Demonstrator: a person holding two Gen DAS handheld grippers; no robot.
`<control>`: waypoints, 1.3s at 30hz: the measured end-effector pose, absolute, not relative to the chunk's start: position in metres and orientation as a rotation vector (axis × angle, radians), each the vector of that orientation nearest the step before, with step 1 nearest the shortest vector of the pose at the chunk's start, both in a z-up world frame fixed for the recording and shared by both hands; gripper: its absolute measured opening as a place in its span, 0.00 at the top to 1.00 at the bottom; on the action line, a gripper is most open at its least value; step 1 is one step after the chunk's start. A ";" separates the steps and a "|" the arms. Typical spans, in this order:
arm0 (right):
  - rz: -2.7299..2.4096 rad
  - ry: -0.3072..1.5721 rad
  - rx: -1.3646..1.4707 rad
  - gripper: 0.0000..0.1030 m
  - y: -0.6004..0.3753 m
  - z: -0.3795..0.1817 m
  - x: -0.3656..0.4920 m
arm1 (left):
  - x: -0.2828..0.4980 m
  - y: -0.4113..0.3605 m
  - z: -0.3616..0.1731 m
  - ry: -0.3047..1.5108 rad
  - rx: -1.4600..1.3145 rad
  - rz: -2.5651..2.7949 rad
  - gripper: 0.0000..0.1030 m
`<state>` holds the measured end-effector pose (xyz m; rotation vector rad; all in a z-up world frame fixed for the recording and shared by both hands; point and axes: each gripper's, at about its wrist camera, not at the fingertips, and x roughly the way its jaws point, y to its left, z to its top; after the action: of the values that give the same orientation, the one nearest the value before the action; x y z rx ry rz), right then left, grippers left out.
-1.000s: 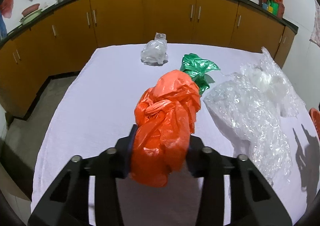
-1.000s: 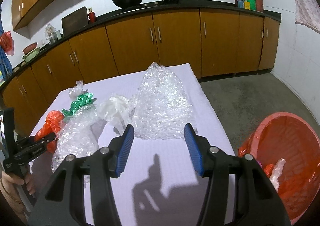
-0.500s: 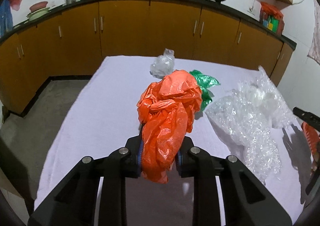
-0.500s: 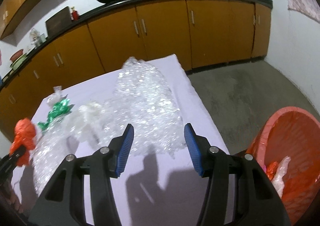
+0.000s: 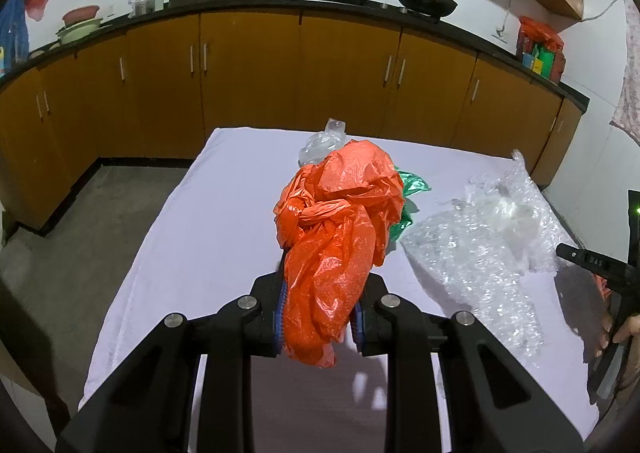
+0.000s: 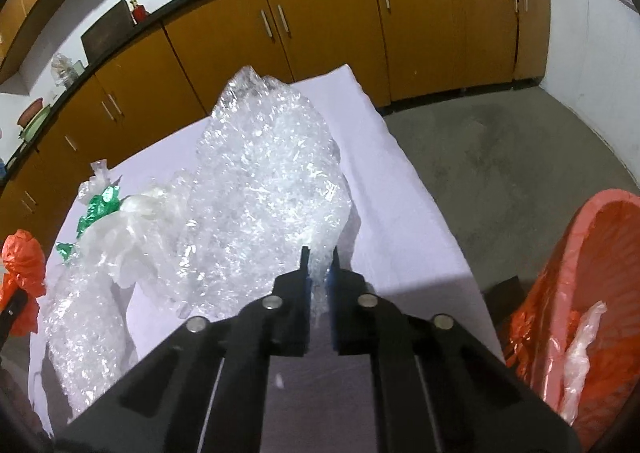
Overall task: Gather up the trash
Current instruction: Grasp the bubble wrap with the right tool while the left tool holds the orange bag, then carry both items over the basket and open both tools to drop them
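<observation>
My left gripper (image 5: 318, 317) is shut on a crumpled orange plastic bag (image 5: 340, 229) and holds it above the white table (image 5: 208, 221); the bag also shows at the left edge of the right wrist view (image 6: 22, 257). My right gripper (image 6: 319, 265) is shut on the near edge of a big clear bubble wrap sheet (image 6: 264, 181), which stands up from the table. The red trash basket (image 6: 588, 293) stands on the floor to the right, with trash inside.
A green plastic bag (image 6: 98, 205), a whitish plastic bag (image 6: 120, 233), a second bubble wrap piece (image 5: 476, 265) and a clear bag (image 5: 322, 141) lie on the table. Orange kitchen cabinets (image 5: 248, 85) run behind it.
My right gripper has closed on the bubble wrap's edge; it was open a second ago. My left gripper has squeezed tighter on the orange bag and lifted it.
</observation>
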<state>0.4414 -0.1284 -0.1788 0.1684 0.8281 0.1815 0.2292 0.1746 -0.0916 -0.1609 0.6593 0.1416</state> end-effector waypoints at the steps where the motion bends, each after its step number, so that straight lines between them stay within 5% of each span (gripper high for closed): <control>1: 0.181 0.814 0.164 0.93 -0.130 -0.176 0.438 | 0.228 0.173 -0.090 0.657 -0.161 0.140 0.76; 39: -0.076 0.432 0.058 0.96 -0.286 -0.045 0.240 | 0.208 -0.042 -0.021 0.554 -0.106 -0.336 0.76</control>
<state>0.2399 -0.2857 -0.0454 0.0578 0.4325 -0.0760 0.2084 -0.0416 -0.0208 -0.1055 0.5538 -0.3357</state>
